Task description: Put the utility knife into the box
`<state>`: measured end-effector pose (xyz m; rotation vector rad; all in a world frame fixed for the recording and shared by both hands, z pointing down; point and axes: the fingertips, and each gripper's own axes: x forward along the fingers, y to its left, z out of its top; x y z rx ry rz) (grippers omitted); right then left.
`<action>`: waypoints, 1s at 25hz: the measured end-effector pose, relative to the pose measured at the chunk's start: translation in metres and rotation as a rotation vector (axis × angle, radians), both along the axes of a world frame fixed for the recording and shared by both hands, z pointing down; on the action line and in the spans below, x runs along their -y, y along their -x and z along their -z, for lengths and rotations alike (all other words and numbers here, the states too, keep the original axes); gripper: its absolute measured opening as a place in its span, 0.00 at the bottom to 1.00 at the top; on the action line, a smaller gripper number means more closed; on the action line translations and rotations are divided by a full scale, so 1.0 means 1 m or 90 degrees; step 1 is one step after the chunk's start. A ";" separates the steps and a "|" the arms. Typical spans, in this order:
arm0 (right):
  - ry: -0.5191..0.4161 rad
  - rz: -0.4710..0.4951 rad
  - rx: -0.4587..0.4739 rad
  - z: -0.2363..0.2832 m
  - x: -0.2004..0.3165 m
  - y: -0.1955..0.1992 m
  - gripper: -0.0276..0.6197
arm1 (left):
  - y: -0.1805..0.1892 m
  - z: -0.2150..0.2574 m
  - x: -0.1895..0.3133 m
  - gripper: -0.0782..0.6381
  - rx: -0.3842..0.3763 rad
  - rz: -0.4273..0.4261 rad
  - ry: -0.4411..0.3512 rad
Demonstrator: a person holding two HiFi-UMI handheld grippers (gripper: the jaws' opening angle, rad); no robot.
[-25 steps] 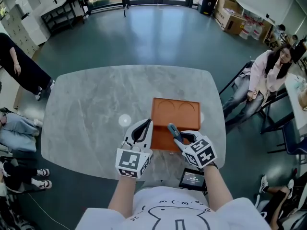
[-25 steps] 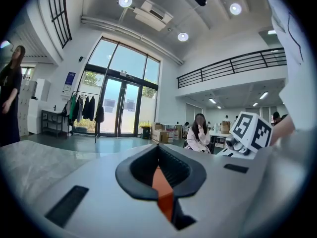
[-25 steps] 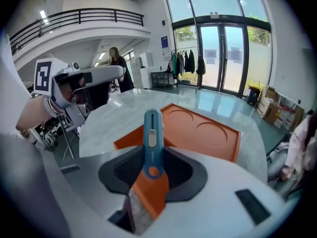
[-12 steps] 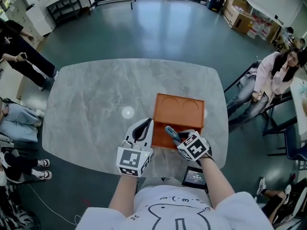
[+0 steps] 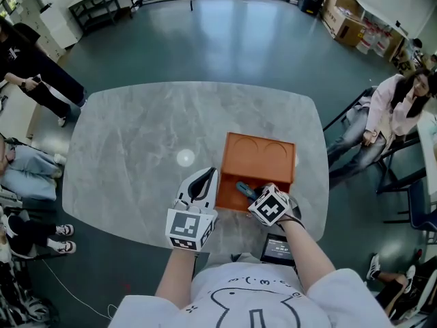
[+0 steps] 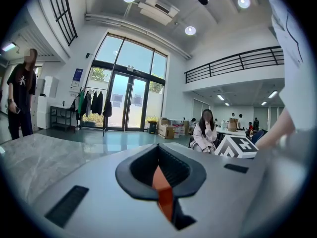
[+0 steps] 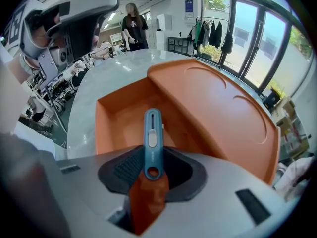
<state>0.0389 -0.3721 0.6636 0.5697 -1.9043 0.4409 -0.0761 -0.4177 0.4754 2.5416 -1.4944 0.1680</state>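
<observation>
One grey, marble-patterned table (image 5: 136,142) carries one orange box (image 5: 273,157), lying open right of centre, close to the near edge. Two grippers are over that near edge. The left gripper (image 5: 205,180), just left of the box, has its jaws together on nothing. The right gripper (image 5: 254,194) is clamped on the one utility knife (image 7: 152,142), tilted down over the box's near part. The knife is slim and teal-blue, with a pale slider and a round hole at its gripped end; its far end points into the open tray.
</observation>
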 end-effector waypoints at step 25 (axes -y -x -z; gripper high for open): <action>-0.078 -0.047 0.021 0.021 0.008 -0.001 0.29 | 0.015 0.000 -0.010 0.13 -0.014 -0.023 -0.018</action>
